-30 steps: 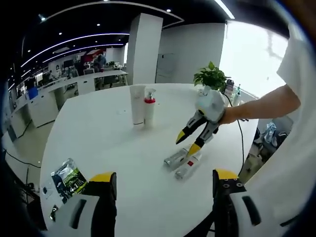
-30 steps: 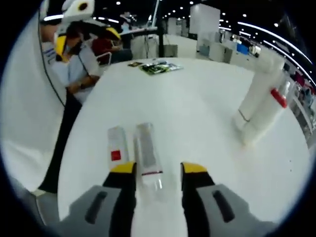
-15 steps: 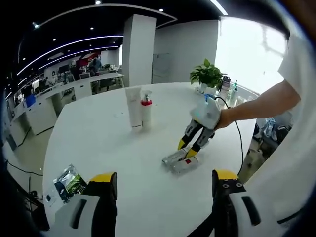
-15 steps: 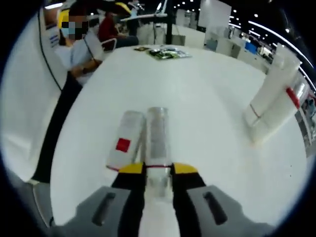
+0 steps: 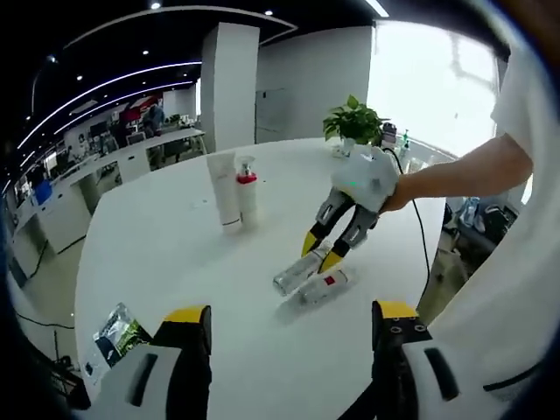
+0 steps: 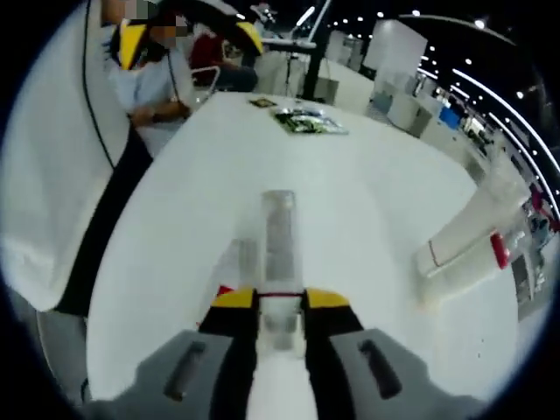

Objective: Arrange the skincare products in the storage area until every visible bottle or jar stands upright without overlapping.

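My right gripper (image 6: 280, 302) is shut on the cap end of a clear bottle (image 6: 280, 232), which points away from me over the white table (image 6: 367, 201). In the left gripper view that right gripper (image 5: 319, 248) holds the clear bottle (image 5: 292, 278) tilted, low over the table. A small bottle with a red label (image 5: 322, 284) lies on its side right beside it, also partly seen as the red-label bottle (image 6: 244, 261). A white tube (image 5: 223, 188) and a pump bottle with a red collar (image 5: 247, 187) stand upright together. My left gripper (image 5: 289, 313) is open near the table's edge.
A green snack packet (image 5: 114, 331) lies near the table's edge by my left gripper. A potted plant (image 5: 353, 122) stands at the far side with small items near it. The person's arm (image 5: 464, 175) reaches in from the right. Desks fill the office behind.
My right gripper went from open around the clear bottle to shut on it, then raised it a little off the table. The red-label bottle stayed lying there.
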A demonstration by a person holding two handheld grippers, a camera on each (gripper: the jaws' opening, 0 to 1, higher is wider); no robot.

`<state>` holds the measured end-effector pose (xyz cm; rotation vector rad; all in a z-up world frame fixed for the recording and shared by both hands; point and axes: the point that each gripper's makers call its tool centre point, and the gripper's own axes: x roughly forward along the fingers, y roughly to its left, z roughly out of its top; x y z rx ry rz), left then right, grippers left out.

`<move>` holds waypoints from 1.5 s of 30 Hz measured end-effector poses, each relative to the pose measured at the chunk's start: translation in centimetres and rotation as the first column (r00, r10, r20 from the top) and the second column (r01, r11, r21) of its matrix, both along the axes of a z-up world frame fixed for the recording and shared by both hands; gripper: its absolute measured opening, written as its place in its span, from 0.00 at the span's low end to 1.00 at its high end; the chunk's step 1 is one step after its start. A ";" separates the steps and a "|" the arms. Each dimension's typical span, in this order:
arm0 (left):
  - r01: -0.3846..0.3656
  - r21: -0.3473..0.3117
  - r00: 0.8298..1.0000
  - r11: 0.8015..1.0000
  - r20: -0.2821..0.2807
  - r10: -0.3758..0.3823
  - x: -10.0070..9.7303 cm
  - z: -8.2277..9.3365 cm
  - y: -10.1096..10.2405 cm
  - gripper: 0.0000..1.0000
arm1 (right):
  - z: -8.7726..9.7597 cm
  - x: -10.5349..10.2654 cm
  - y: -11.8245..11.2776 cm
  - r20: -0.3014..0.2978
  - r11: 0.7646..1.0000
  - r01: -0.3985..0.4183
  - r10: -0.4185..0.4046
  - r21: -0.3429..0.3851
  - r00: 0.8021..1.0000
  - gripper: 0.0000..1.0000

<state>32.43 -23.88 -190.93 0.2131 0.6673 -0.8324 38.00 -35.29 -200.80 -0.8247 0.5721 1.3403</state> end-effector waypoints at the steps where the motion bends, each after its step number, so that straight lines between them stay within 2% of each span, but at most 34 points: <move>1: 0.023 0.014 1.000 1.000 0.010 -0.023 0.1 0.0 -0.1 0.74 | 0.3 -0.2 0.3 0.008 1.000 -0.015 0.015 -0.005 1.000 0.17; 3: 0.063 0.057 0.997 0.996 0.030 -0.065 0.4 -0.1 -0.3 0.72 | 1.4 -1.0 1.0 -0.004 0.999 -0.039 0.039 -0.002 0.999 0.17; 4: 0.112 0.111 0.992 0.987 0.039 -0.117 0.4 -0.5 -0.4 0.71 | 1.7 -1.2 1.3 -0.002 0.999 -0.050 0.050 -0.004 0.999 0.17; 5: 0.126 0.128 0.990 0.984 0.041 -0.132 0.5 -0.6 -0.5 0.70 | 1.9 -1.4 1.4 -0.002 0.998 -0.059 0.059 -0.006 0.998 0.17; 6: 0.155 0.172 0.986 0.973 0.039 -0.164 0.5 -1.0 -0.5 0.69 | 2.3 -1.6 1.7 -0.004 0.998 -0.068 0.068 -0.009 0.998 0.17; 11: 0.253 0.309 0.959 0.917 0.042 -0.279 1.1 -2.2 -0.9 0.64 | 4.0 -2.8 3.0 -0.020 0.992 -0.128 0.127 -0.017 0.992 0.17; 13: 0.264 0.320 0.955 0.910 0.043 -0.293 1.2 -2.4 -1.1 0.60 | 4.7 -3.2 3.4 -0.032 0.989 -0.146 0.146 -0.013 0.989 0.17; 14: 0.288 0.343 0.947 0.894 0.037 -0.319 1.1 -2.6 -1.2 0.58 | 5.3 -3.4 3.7 -0.040 0.987 -0.158 0.157 -0.008 0.987 0.17; 17: 0.331 0.382 0.926 0.863 0.043 -0.374 1.0 -3.0 -1.7 0.58 | 6.2 -3.6 4.0 -0.044 0.984 -0.177 0.176 -0.015 0.983 0.17; 18: 0.336 0.386 0.924 0.859 0.044 -0.381 0.9 -3.0 -1.8 0.57 | 6.4 -3.7 4.1 -0.038 0.982 -0.185 0.185 -0.020 0.982 0.17; 19: 0.360 0.413 0.910 0.837 0.043 -0.412 0.8 -3.3 -2.0 0.56 | 6.7 -3.8 4.3 -0.030 0.980 -0.196 0.195 -0.026 0.980 0.17; 22: 0.383 0.430 0.897 0.817 0.038 -0.440 0.5 -3.4 -2.6 0.51 | 7.5 -4.0 4.7 -0.032 0.977 -0.212 0.211 -0.026 0.977 0.17; 26: 0.398 0.426 0.891 0.813 0.033 -0.453 0.4 -3.4 -3.4 0.46 | 8.0 -4.2 5.1 -0.043 0.975 -0.220 0.219 -0.026 0.975 0.17; 29: 0.406 0.417 0.886 0.813 0.035 -0.461 0.3 -3.3 -3.7 0.36 | 8.2 -4.4 5.2 -0.055 0.975 -0.223 0.222 -0.013 0.974 0.17; 33: 0.401 0.410 0.891 0.819 0.036 -0.453 0.5 -3.1 -3.7 0.24 | 8.2 -4.7 5.1 -0.067 0.972 -0.235 0.233 -0.022 0.970 0.17; 35: 0.404 0.395 0.892 0.825 0.029 -0.450 0.4 -3.1 -3.8 0.24 | 8.2 -4.8 5.0 -0.082 0.972 -0.232 0.229 -0.025 0.970 0.17; 38: 0.414 0.389 0.888 0.823 0.026 -0.459 0.2 -3.1 -4.0 0.23 | 8.2 -5.1 4.8 -0.097 0.970 -0.240 0.236 -0.031 0.967 0.18; 40: 0.410 0.357 0.897 0.839 0.007 -0.442 0.0 -2.9 -4.1 0.22 | 8.1 -5.2 4.7 -0.101 0.968 -0.248 0.244 -0.031 0.965 0.18; 45: 0.411 0.282 0.904 0.867 -0.008 -0.426 -0.1 -2.4 -4.5 0.21 | 8.0 -5.2 4.4 -0.102 0.964 -0.265 0.261 -0.023 0.960 0.18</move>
